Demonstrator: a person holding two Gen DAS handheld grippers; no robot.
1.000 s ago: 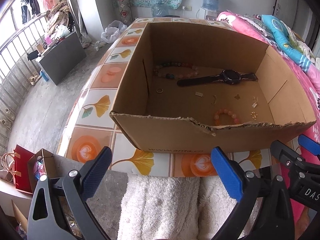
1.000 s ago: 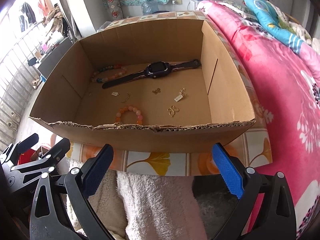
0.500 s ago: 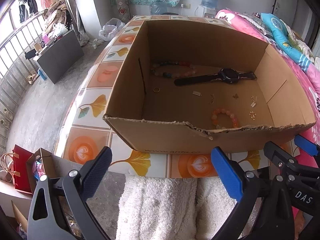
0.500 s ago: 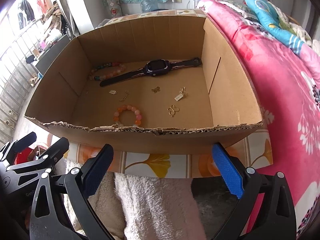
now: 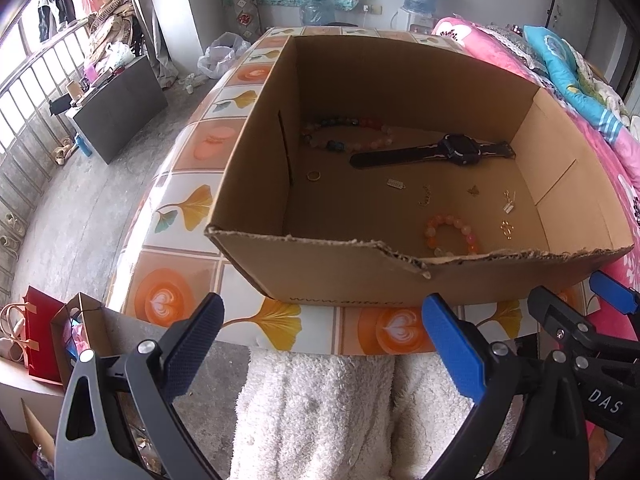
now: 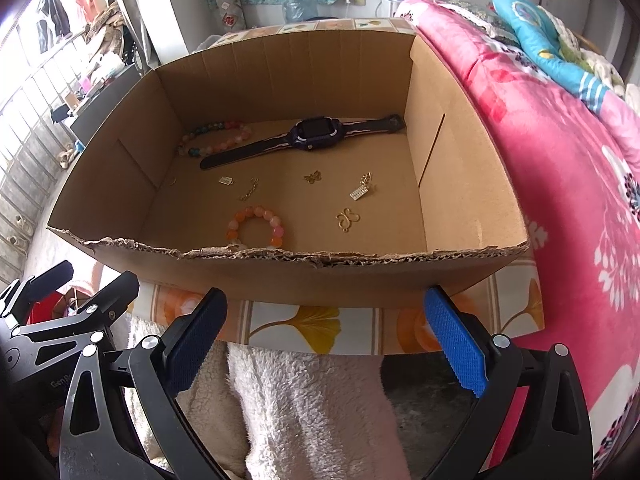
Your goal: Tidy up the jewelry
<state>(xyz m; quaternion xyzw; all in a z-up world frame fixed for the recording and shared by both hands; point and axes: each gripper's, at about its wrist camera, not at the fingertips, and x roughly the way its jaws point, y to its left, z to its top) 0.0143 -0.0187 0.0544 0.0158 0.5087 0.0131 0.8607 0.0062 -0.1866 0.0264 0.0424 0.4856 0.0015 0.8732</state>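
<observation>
Both grippers hang just short of the near edge of the table, side by side, jaws spread wide and holding nothing. The left gripper (image 5: 320,344) sits a little to the left of the box's near corner; the right gripper (image 6: 324,340) faces the middle of the near wall. Below them is a lap covered in white fleece (image 6: 312,400).

Ahead stands the open cardboard box (image 6: 460,168) on the patterned tablecloth (image 5: 188,208), and all the jewelry lies loose on its floor. From the right wrist view, with the box floor as the dial: the black watch (image 6: 316,133) stretches across 12 o'clock, the multicoloured bead bracelet (image 6: 216,138) curls at 10 touching the strap's left end, and the orange bead bracelet (image 6: 256,228) lies at 7, close against the torn near wall. The small gold pieces are scattered between: a butterfly charm (image 6: 313,177) near the centre, a tagged chain piece (image 6: 362,188) at 3, a looped gold pendant (image 6: 347,218) at 5, a short chain (image 6: 249,189) and a little tag (image 6: 226,180) at 9. A thin ring (image 5: 313,175) lies near the left wall.

The pieces lie apart, which fits sorting already finished or a scatter waiting to be sorted.

The risk I see is the high, ragged near wall: a gripper reaching over could snag it and shove the box, sliding everything. The tiny gold bits could also slip from wide pads or hook onto neighbours.
</observation>
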